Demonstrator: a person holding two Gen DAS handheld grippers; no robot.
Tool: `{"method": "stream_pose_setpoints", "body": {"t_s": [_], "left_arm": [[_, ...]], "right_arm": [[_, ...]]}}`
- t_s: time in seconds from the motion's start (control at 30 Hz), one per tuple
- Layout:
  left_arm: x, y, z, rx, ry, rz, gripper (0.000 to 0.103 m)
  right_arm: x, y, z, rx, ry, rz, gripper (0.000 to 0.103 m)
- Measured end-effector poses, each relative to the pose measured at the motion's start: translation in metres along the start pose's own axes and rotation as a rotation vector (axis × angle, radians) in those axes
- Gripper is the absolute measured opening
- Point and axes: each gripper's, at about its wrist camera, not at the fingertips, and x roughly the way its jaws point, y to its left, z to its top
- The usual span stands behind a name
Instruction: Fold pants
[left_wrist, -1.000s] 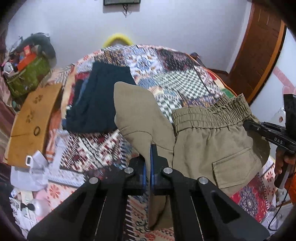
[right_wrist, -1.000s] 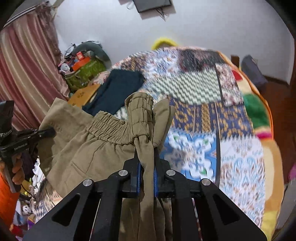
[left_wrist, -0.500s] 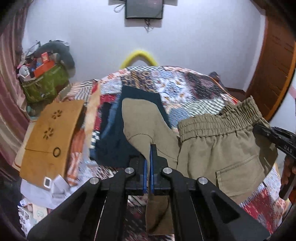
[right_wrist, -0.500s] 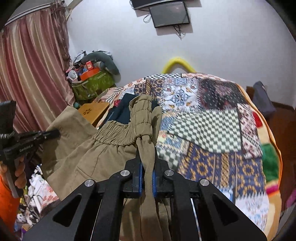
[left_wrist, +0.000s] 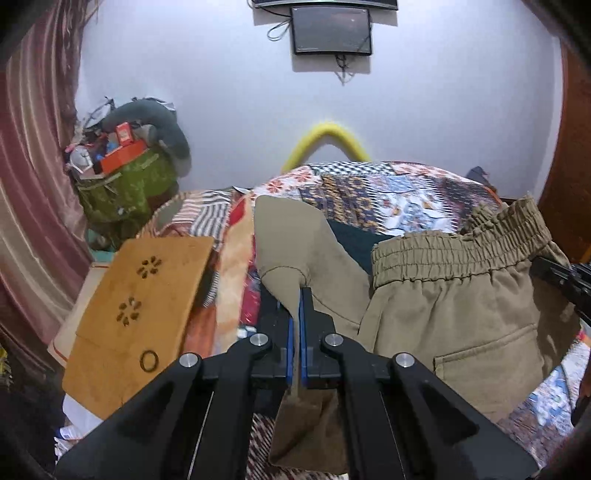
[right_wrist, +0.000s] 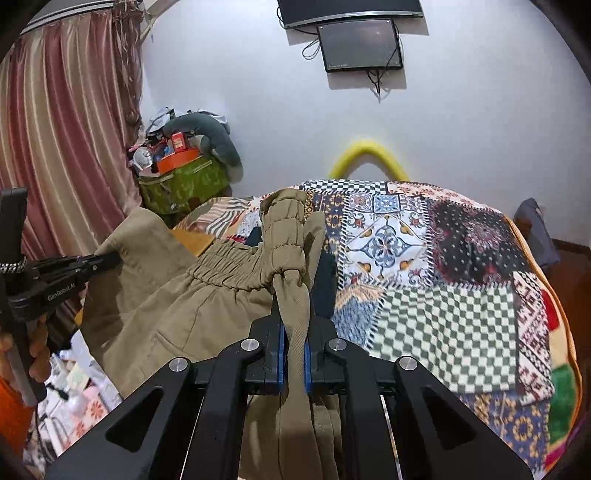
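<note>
Above one bed (right_wrist: 443, 314), two tongs, one pants (left_wrist: 461, 306).

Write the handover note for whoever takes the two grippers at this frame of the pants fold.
Left gripper: shut on a fabric edge of the khaki pants.
Right gripper: shut on bunched cloth just below the elastic waistband.
The pants hang in the air between the two grippers, above the patchwork bedspread. A dark garment lies on the bed behind them.
Done: pants picked up at two points.
Left: no fold is visible yet; probably lay them flat on the bedspread, then fold.
</note>
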Motion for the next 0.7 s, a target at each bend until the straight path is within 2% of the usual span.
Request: {"method": "stream_pose_setpoints", "body": {"t_s": [0.1, 0.23, 0.33, 0.4, 0.53, 0.6, 0.67, 0.7], "left_arm": [[0.031, 0.008, -0.004, -0.024, 0.036, 0.013, 0.002], [0.094, 0.018, -0.028, -0.026, 0.183, 0.059, 0.002], [0.136, 0.028, -0.06, -0.02, 0.312, 0.107, 0.004], [0.145, 0.036, -0.077, -0.027, 0.341, 0.093, 0.01], [0.136, 0.04, -0.093, -0.042, 0.33, 0.066, 0.021], [0.127, 0.038, -0.096, -0.036, 0.34, 0.059, 0.035], [0.114, 0.038, -0.098, -0.041, 0.348, 0.061, 0.046], [0.109, 0.037, -0.097, -0.046, 0.345, 0.061, 0.048]], "right_arm": [[0.028, 0.003, -0.008, 0.006, 0.04, -0.01, 0.006], [0.07, 0.006, -0.032, -0.012, 0.155, -0.007, 0.006], [0.087, 0.007, -0.054, -0.044, 0.226, -0.027, 0.007], [0.088, 0.005, -0.064, -0.055, 0.25, -0.044, 0.01], [0.079, -0.003, -0.069, -0.035, 0.284, -0.045, 0.017], [0.072, -0.004, -0.07, -0.024, 0.3, -0.045, 0.023], [0.068, -0.004, -0.069, -0.021, 0.294, -0.045, 0.024], [0.062, -0.005, -0.068, -0.02, 0.285, -0.044, 0.024]]}}
